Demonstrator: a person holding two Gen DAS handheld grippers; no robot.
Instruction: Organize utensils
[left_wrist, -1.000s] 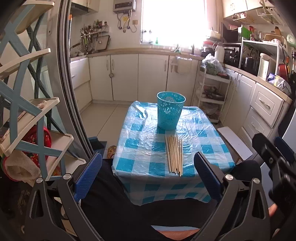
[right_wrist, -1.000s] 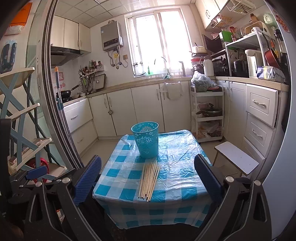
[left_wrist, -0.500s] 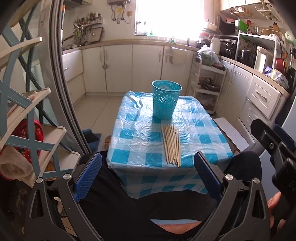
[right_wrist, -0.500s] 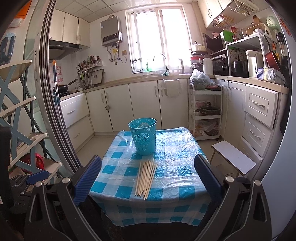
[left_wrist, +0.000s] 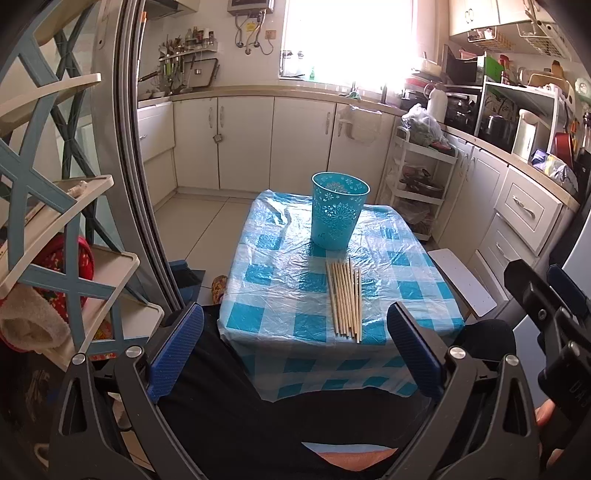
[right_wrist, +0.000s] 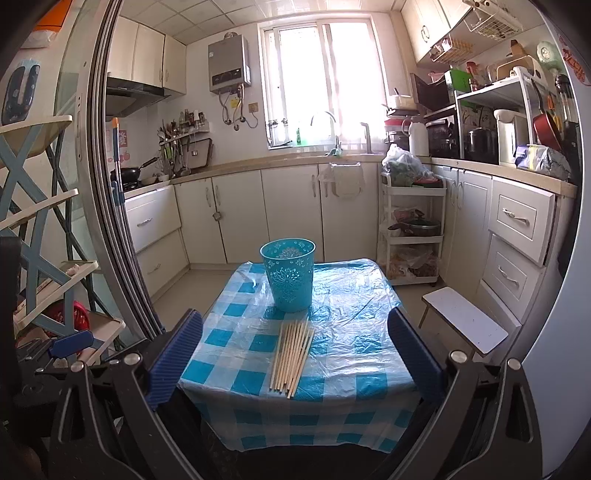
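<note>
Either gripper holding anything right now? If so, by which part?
Nothing is held. The left gripper and right gripper are both open and empty, short of the table. The chopsticks lie untouched by the blue basket.

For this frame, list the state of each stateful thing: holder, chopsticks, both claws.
Blue perforated holder: upright on the table, nothing visible inside.
Chopsticks: lying flat in a loose bundle in front of the holder, ungrasped.
Left claw: open, empty, short of the table.
Right claw: open, empty.
</note>
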